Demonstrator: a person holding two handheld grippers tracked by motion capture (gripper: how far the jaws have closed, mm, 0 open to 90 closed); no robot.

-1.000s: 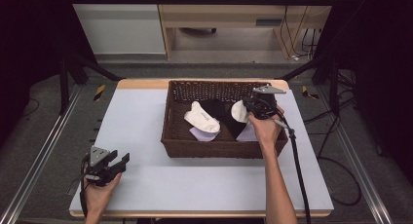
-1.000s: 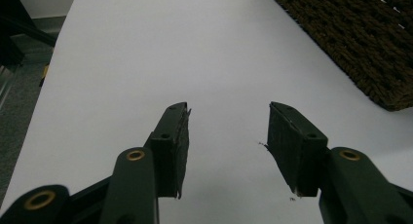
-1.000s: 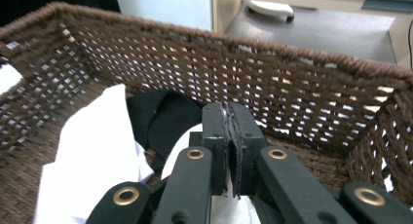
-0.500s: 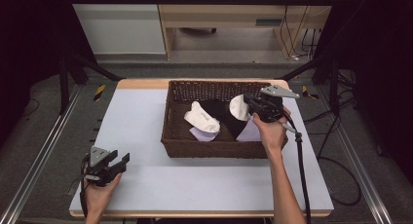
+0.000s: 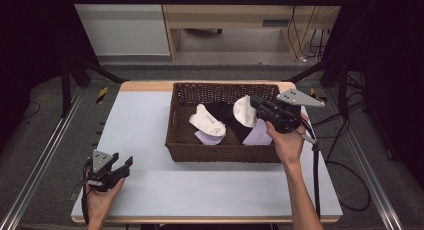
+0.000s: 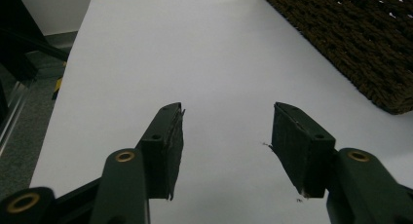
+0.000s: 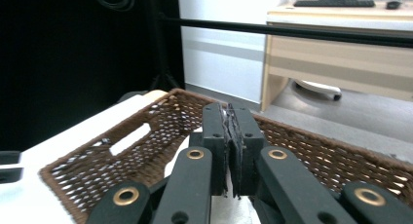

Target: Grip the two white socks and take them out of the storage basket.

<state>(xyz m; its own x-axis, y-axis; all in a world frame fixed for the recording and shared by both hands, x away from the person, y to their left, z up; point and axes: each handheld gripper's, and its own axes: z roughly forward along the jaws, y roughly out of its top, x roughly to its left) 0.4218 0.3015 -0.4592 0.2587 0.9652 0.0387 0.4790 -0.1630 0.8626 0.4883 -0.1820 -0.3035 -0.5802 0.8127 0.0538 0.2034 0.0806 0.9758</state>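
Note:
A dark brown wicker basket (image 5: 220,152) stands at the back middle of the white table (image 5: 150,140). In it lie a white sock (image 5: 207,121), a lilac one (image 5: 209,137), a black one (image 5: 225,112), another white sock (image 5: 244,111) and a lilac piece (image 5: 259,135). My right gripper (image 5: 256,104) hovers over the basket's right end, beside the second white sock. Its jaws are shut with nothing seen between the pads (image 7: 228,112). My left gripper (image 5: 125,167) rests near the table's front left corner, open and empty (image 6: 226,136).
The basket's woven wall (image 6: 350,44) lies ahead and to the right of the left gripper. Its rim with a handle slot (image 7: 129,139) shows under the right gripper. A wooden desk (image 5: 235,15) stands behind the table, and metal rails (image 5: 40,160) run along the sides.
My right gripper has shifted a little to the right over the basket and stays shut. The left gripper and the socks have not visibly moved.

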